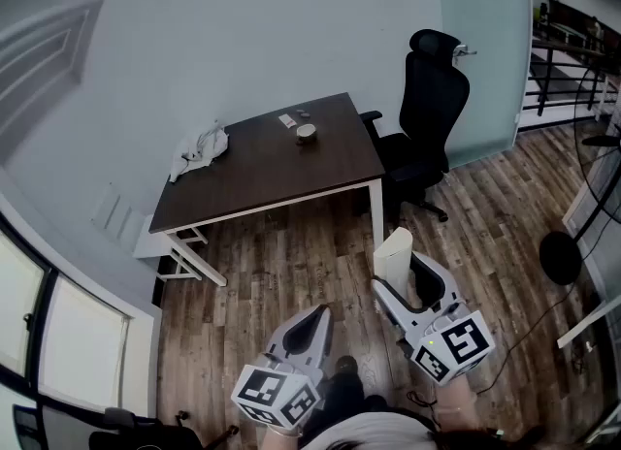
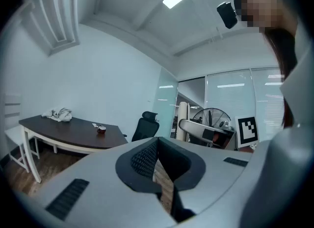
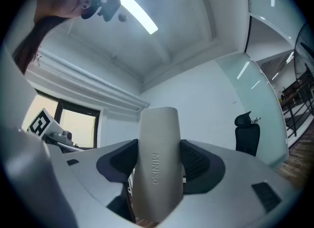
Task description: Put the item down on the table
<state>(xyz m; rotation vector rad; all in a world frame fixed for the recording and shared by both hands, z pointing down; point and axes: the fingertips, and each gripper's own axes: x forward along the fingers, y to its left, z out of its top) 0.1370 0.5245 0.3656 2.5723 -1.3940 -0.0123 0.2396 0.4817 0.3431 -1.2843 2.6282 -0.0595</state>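
Observation:
The item is a pale, rounded oblong case (image 1: 393, 255) with "MINISO" embossed on its side (image 3: 157, 168). My right gripper (image 1: 408, 279) is shut on it, a dark pad pressed on each side, and holds it upright above the wooden floor, well short of the table. The dark brown table (image 1: 262, 172) with white legs stands ahead against the wall; it also shows at the left of the left gripper view (image 2: 73, 132). My left gripper (image 1: 312, 322) hangs beside the right one, jaws together and holding nothing (image 2: 156, 167).
On the table lie a crumpled white cloth (image 1: 199, 150), a small round cup (image 1: 306, 132) and a small card (image 1: 287, 120). A black office chair (image 1: 427, 99) stands at the table's right end. A standing fan (image 1: 561, 256) and cables are at the far right.

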